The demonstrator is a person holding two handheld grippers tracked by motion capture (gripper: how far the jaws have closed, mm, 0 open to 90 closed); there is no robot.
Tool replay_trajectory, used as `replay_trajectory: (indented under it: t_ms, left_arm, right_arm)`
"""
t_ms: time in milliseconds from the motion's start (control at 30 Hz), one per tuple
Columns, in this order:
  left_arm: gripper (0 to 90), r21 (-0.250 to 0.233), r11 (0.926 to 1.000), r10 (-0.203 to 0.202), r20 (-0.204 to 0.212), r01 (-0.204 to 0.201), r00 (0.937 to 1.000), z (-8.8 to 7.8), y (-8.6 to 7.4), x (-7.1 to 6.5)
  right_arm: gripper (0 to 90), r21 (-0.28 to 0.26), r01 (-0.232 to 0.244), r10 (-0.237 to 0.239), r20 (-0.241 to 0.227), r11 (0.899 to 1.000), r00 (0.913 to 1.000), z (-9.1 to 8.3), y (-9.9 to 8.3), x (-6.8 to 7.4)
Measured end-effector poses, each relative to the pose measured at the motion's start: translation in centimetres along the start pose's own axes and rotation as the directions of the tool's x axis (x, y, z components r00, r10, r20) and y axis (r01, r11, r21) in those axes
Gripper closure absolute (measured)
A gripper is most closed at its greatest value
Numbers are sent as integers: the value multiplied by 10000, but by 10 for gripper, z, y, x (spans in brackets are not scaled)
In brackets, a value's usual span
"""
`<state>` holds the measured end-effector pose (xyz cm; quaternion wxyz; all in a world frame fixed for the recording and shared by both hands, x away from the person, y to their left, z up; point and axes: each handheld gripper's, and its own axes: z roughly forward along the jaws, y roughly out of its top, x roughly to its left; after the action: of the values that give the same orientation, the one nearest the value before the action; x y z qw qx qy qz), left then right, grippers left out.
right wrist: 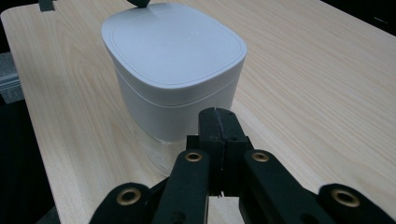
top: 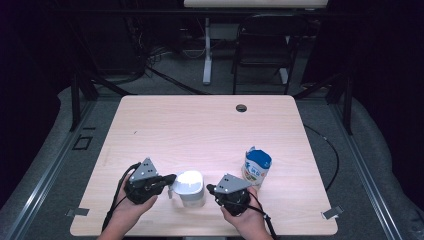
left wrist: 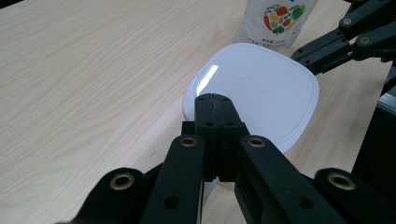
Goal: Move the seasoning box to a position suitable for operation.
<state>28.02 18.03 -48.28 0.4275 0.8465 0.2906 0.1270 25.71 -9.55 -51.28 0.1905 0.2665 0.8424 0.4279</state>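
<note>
white lidded box (top: 190, 187): 1 | bottle (top: 256, 167): 1 | left gripper (top: 171, 178), right gripper (top: 209, 189): jaws clenched, empty

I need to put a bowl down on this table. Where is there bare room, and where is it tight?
The far half of the table, from the small round hole across to the left edge, is bare. It is crowded near the front edge: the white container sits between the left claw and right claw, with the carton beside them.
</note>
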Motion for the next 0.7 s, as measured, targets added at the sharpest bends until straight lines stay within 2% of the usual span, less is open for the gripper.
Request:
replay_trajectory:
  t_ms: [367,700]
  left_arm:
    - [900,-263,9994,-212,133,216,9997,0,-3,1]
    - [900,-384,9991,-198,88,202,9998,1,-5,0]
  right_arm:
    - [900,94,-40,41,-174,9999,9998,7,-3,3]
    - [900,91,-148,150,-235,9998,9996,10,-7,4]
